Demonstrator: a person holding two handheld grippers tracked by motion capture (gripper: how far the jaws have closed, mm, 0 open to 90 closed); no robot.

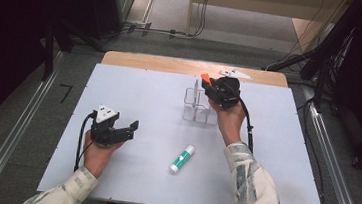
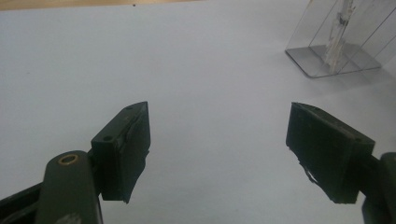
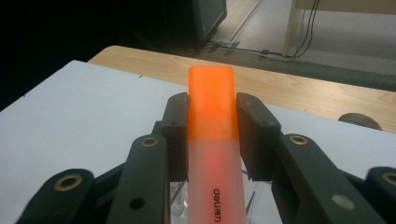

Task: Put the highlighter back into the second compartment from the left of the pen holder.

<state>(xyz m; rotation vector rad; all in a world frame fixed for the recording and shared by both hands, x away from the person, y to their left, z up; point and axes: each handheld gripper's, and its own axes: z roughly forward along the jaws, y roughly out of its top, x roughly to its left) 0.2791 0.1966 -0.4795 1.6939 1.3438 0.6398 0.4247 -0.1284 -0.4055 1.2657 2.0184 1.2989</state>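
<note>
Orange plastic is showing as a small cap at the tip of the right gripper in the high view: this is the highlighter, sitting just above and beside the clear acrylic holder, whose thin walls are hard to trace against the white board. Something pale is standing inside the holder, too small to identify. The left gripper is resting low on the board, well apart from the holder, with a green-and-white glue stick lying off to the side of its fingertips. The board is covering a wooden table, and grey floor, cables and dark curtains are surrounding it.

In the left gripper view the two black jaws are standing wide with bare white board between them. The clear holder is sitting far beyond the fingertips at one side, its top cut off by the frame.

In the right gripper view the jaws are pressing on both sides of the highlighter: its cap is glowing bright orange past the fingertips, its frosted paler barrel is running back between the pads with small dark lettering, and its rear end is cut off at the bottom edge. Beyond the fingertips the wooden table edge is crossing the view.
</note>
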